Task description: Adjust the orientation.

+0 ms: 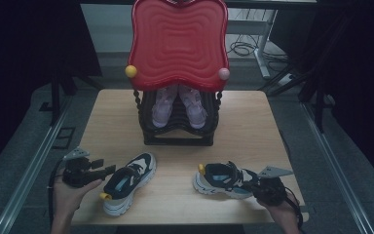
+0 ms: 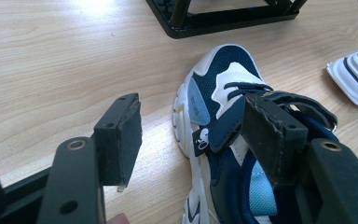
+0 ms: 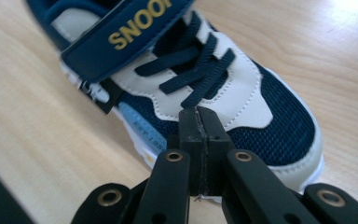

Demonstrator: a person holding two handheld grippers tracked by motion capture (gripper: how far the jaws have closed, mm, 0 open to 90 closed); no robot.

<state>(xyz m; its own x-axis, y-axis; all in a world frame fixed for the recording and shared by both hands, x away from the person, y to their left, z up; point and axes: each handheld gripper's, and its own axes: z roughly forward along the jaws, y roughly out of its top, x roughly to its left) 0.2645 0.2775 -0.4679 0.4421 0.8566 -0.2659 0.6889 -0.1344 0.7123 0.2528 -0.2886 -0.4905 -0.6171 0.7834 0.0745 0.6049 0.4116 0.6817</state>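
Two navy and white sneakers lie on the wooden table (image 1: pixel 253 117). The left sneaker (image 1: pixel 126 183) (image 2: pixel 223 70) points away from me with a yellow tab at its heel. My left gripper (image 1: pixel 104 166) (image 2: pixel 191 109) stands open beside it, one jaw over the shoe's strap and the other over bare wood. The right sneaker (image 1: pixel 221 179) (image 3: pixel 261 93) lies crosswise, its toe toward my right gripper (image 1: pixel 248 181) (image 3: pixel 199 114). That gripper is shut, pads pressed together, tips just over the upper by the lowest lace. Whether they pinch a lace I cannot tell.
A black rack (image 1: pixel 177 139) (image 2: pixel 223 21) stands at the table's middle back with a pair of pink shoes (image 1: pixel 163 109) inside, under a tall red wavy panel (image 1: pixel 177 41). The right sneaker's sole (image 2: pixel 354 77) shows at the edge of the left gripper view.
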